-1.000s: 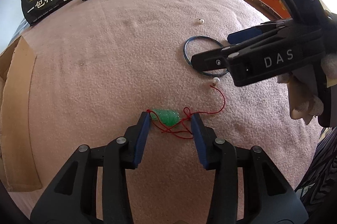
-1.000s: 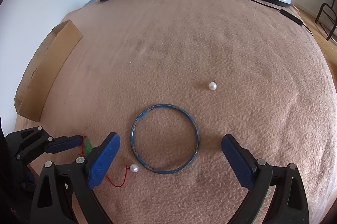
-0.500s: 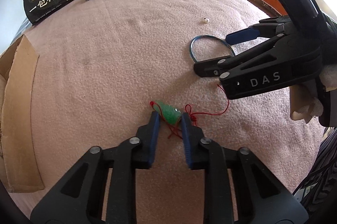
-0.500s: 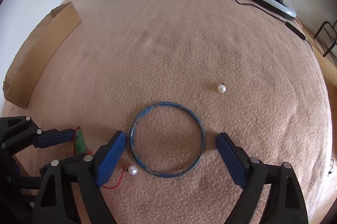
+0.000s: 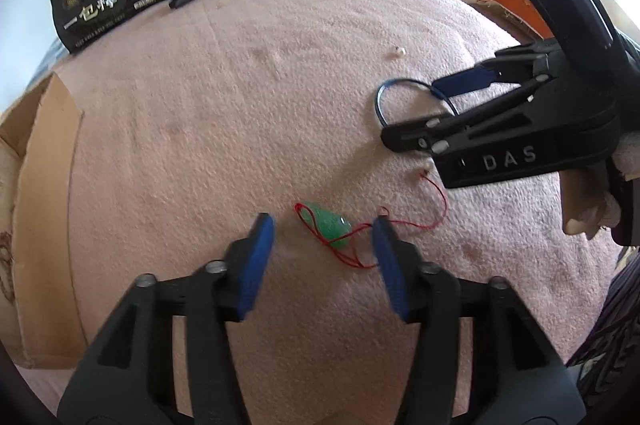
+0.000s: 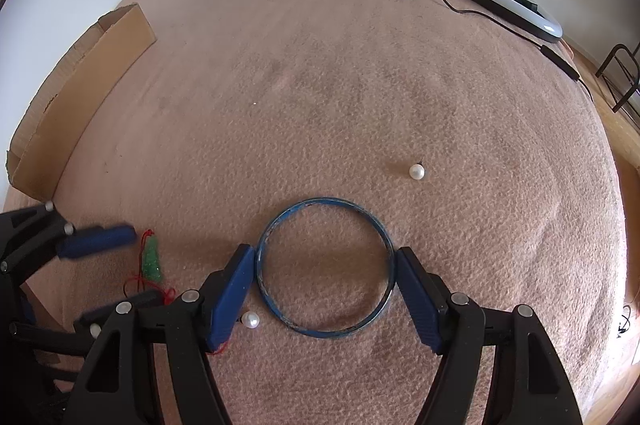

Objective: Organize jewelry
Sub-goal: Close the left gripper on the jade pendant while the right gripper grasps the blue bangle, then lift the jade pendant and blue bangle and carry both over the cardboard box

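Right gripper (image 6: 324,289) jaws are closing around the thin blue metal bangle (image 6: 324,267), pads apparently just touching; keep them centred. Left gripper (image 5: 322,257) is opening, empty, beside the bangle.

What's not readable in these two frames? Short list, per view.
- Left wrist view: the near part of the bangle and the cord's pearl end sit behind the right gripper.
- Left wrist view: the left gripper's fingers are motion-blurred as its jaws open around the pendant.
- Right wrist view: whether the closing fingers touch the bangle is unclear.
- Right wrist view: the far pearl's fitting is too small.
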Demonstrator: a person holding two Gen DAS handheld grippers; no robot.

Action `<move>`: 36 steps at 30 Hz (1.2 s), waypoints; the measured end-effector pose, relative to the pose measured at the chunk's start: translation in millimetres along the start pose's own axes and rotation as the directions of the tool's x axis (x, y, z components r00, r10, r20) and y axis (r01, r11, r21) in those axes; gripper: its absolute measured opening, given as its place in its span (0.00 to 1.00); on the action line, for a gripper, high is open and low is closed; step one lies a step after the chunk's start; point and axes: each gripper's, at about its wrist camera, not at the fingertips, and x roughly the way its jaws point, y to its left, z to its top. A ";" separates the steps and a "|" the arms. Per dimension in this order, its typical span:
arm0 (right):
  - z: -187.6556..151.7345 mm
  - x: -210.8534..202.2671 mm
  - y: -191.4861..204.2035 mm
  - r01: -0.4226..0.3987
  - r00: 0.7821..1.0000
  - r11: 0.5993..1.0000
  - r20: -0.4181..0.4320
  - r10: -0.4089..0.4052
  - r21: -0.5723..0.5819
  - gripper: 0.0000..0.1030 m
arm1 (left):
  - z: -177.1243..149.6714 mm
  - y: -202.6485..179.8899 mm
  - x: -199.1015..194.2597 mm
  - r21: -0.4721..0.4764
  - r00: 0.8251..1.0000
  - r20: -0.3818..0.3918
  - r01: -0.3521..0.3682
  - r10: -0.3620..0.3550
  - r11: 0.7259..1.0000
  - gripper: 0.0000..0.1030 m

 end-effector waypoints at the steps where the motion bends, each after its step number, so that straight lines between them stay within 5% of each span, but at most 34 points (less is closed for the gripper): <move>1: 0.3 -0.3 -0.2 -0.002 1.000 1.000 0.000 0.002 0.000 0.71 | 1.3 0.2 0.7 0.004 1.000 0.002 -0.001 0.001 1.000 0.52; 10: -0.1 -0.1 -0.2 -0.007 1.000 1.000 -0.005 0.007 -0.003 0.71 | 1.3 -4.3 12.0 0.106 1.000 0.004 -0.017 0.016 0.994 0.50; 14: 0.2 0.1 1.0 -0.004 1.000 1.000 -0.006 0.004 -0.006 0.71 | -1.2 -8.9 11.2 0.125 1.000 0.004 -0.006 0.005 0.992 0.31; 20: -1.2 -3.6 0.5 -0.013 1.000 1.000 0.007 0.013 0.002 0.71 | -1.3 -6.5 9.0 0.096 1.000 0.000 0.024 -0.024 0.995 0.25; 24: -0.5 -11.5 -0.3 -0.023 0.999 1.000 0.033 0.022 0.012 0.71 | -0.9 -2.1 5.7 0.067 0.999 -0.001 0.040 -0.040 0.997 0.10; 33: 0.2 -15.3 3.1 -0.033 0.999 0.999 0.043 0.033 0.005 0.71 | -5.9 -2.4 3.2 0.052 1.000 -0.002 0.017 -0.017 0.998 0.11; 36: 1.1 -16.2 1.9 -0.033 0.998 0.999 0.046 0.032 0.005 0.71 | -5.5 1.6 -2.0 0.004 1.000 0.007 0.002 -0.002 1.000 0.36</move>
